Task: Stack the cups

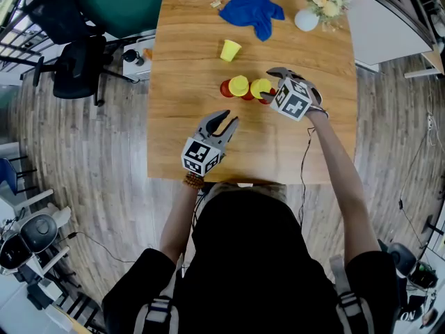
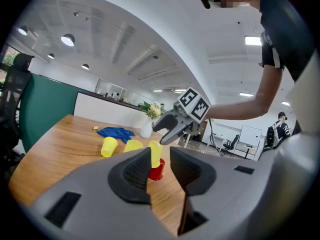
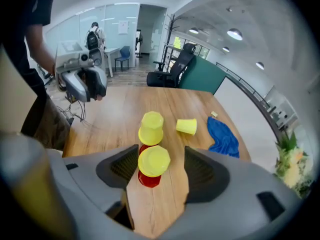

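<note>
Two cup stacks stand mid-table, each a yellow cup on a red one: the near stack [image 3: 154, 161] [image 1: 261, 88] and the far stack [image 3: 151, 128] [image 1: 238, 86]. A third yellow cup [image 1: 230, 50] [image 3: 187, 126] lies on its side beyond them. My right gripper [image 3: 161, 166] [image 1: 270, 88] hangs over the near stack, open, its pads either side of the yellow cup and clear of it. My left gripper [image 1: 224, 122] [image 2: 160, 164] hovers nearer the table's front edge, open with nothing between its jaws, pointing at the stacks [image 2: 155, 156].
A blue cloth [image 1: 253, 11] and a white vase of flowers [image 1: 306, 18] sit at the far side of the wooden table [image 1: 188, 145]. A small tan object [image 1: 215, 4] lies near the far edge. Black chairs [image 1: 73, 68] stand on the floor to the left.
</note>
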Available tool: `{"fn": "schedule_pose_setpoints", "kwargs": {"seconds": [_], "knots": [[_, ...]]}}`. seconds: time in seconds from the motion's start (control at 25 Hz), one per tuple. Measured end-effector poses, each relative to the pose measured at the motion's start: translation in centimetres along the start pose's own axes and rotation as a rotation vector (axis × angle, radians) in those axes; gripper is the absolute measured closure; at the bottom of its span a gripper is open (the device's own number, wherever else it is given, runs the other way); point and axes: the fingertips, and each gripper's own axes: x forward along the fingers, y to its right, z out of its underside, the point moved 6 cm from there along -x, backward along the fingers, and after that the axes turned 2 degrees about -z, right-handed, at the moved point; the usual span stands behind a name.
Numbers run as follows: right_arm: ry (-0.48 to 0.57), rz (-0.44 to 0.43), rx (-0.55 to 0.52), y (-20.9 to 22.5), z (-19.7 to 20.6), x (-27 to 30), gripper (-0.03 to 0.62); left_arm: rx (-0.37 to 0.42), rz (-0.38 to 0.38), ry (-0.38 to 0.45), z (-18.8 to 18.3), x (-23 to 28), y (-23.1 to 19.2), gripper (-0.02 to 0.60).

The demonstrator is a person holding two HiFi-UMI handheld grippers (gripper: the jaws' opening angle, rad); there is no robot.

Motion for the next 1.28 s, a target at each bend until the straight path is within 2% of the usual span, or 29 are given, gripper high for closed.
{"fn": "schedule_pose_setpoints", "kwargs": {"seconds": [0.2,0.48,0.56,0.72,0.92,1.28], "knots": [[0.107,0.039,0.075,3.9,-0.9,-2.0,0.27,0.014,-0.01,0.003,0.0,0.4,-0.2,0.462],[0.134,0.048,0.11,8.8,-2.5,-1.0,0.255,0.012,-0.031,0.003,-0.2,0.5,-0.4,0.449],[0.136,0.042,0.09,9.9,-3.3,0.3,0.227,0.005,-0.047,0.013,-0.4,0.2,-0.5,0.449],[0.117,0.015,0.048,11.5,-4.4,4.1,0.209,-0.01,-0.088,0.028,0.0,-0.8,-0.4,0.446],[0.052,-0.052,0.066,12.7,-5.0,8.9,0.183,-0.026,-0.13,0.009,0.7,-2.5,-0.3,0.445],[-0.052,-0.156,0.057,12.4,-7.0,15.7,0.154,-0.077,-0.234,-0.014,2.5,-5.1,-1.5,0.44]]}}
